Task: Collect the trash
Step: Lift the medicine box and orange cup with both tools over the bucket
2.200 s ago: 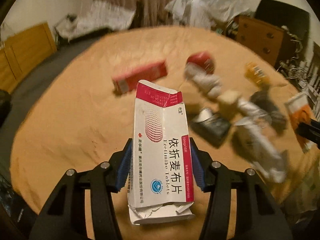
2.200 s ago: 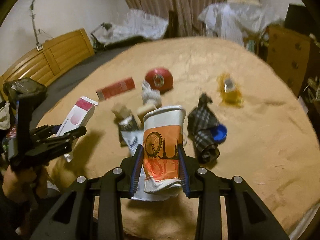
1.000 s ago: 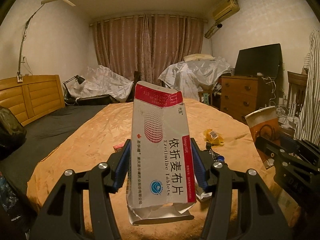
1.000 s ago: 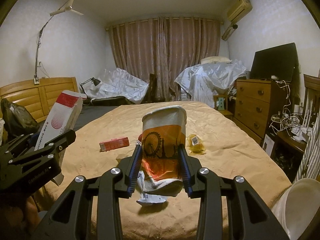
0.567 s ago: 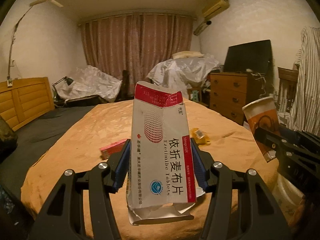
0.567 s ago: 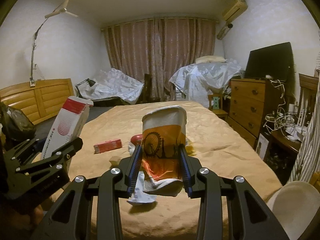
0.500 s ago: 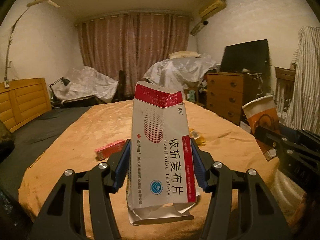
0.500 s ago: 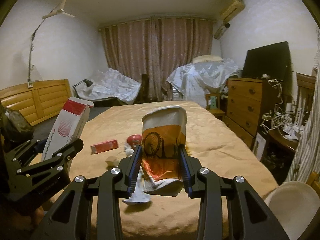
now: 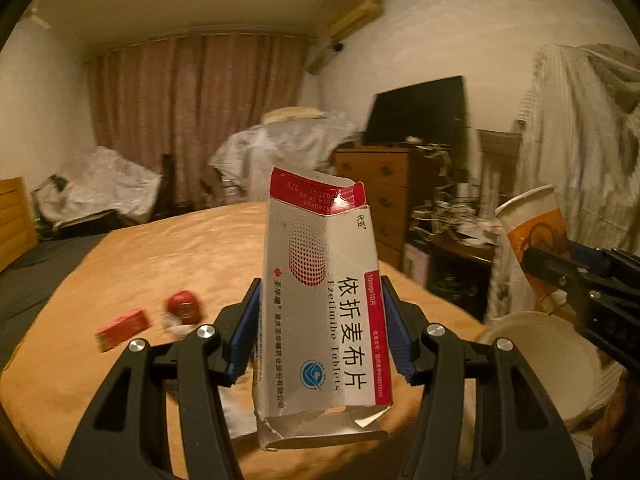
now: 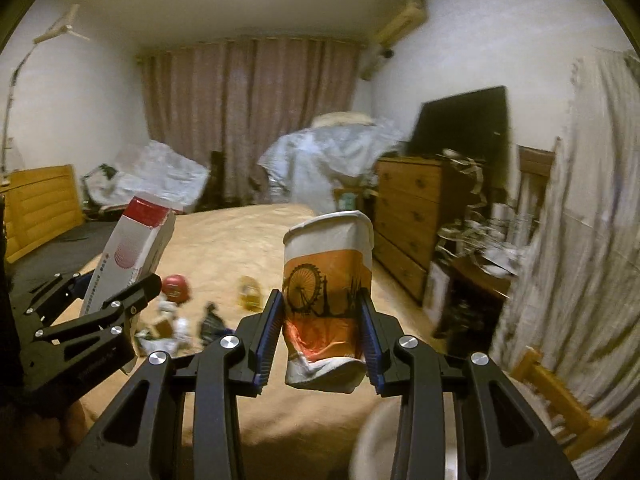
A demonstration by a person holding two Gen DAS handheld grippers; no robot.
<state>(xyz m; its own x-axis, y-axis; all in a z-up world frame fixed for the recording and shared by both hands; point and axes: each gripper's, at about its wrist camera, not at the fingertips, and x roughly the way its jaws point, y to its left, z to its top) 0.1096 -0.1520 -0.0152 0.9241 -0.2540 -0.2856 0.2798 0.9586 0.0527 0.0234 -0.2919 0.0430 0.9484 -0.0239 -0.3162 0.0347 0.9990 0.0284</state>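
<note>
With left tongs (image 9: pixel 318 334) clamped on the medicine box (image 9: pixel 320 296) and right tongs (image 10: pixel 322 338) on the crushed paper cup (image 10: pixel 326 300), both beyond the bed's (image 10: pixel 224 248) near-right corner, release should wait until each is squarely over the white bin (image 9: pixel 540 360).

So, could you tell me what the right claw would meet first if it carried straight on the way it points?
Probably the bed: the right claw, shut on the cup, aims slightly downward over its far end; depth is unclear.
</note>
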